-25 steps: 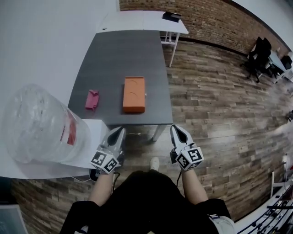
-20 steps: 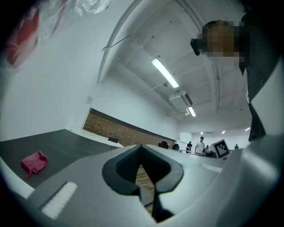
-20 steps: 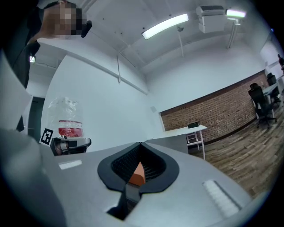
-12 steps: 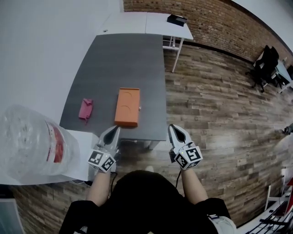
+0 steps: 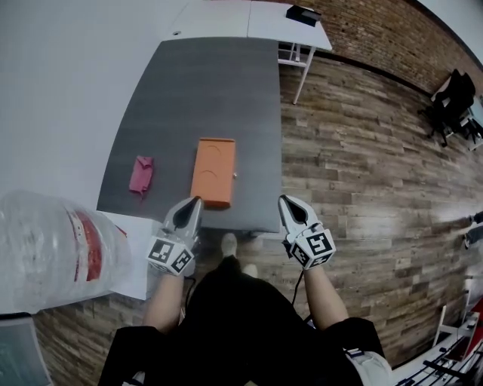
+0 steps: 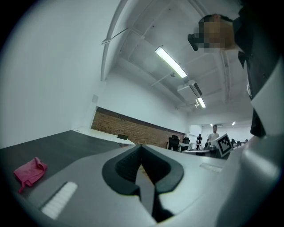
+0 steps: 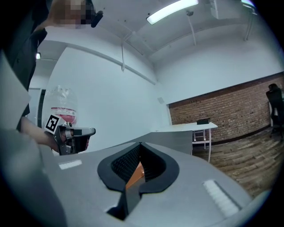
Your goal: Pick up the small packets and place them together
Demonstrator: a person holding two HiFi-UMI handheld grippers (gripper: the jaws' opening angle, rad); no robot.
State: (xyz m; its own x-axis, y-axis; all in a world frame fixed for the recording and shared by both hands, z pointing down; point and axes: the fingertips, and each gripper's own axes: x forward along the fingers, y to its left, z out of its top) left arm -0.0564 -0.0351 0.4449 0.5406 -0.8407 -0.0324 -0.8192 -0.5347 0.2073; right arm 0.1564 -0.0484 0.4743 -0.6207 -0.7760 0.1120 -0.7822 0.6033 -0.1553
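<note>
A crumpled pink packet lies on the left side of the dark grey table; it also shows low at the left of the left gripper view. An orange box lies lengthwise near the table's front edge. My left gripper hovers just before that edge, close to the box's near end, jaws shut and empty. My right gripper hangs off the table's front right corner, also shut with nothing held. A sliver of the orange box shows behind its jaws.
A large clear water bottle stands on a white stand at the left, beside my left arm. A white table with a black item adjoins the far end. Wood floor lies to the right, with office chairs far off.
The view has closed in on the table. Both grippers, still shut, now sit at its front edge, the left one near the orange box.
</note>
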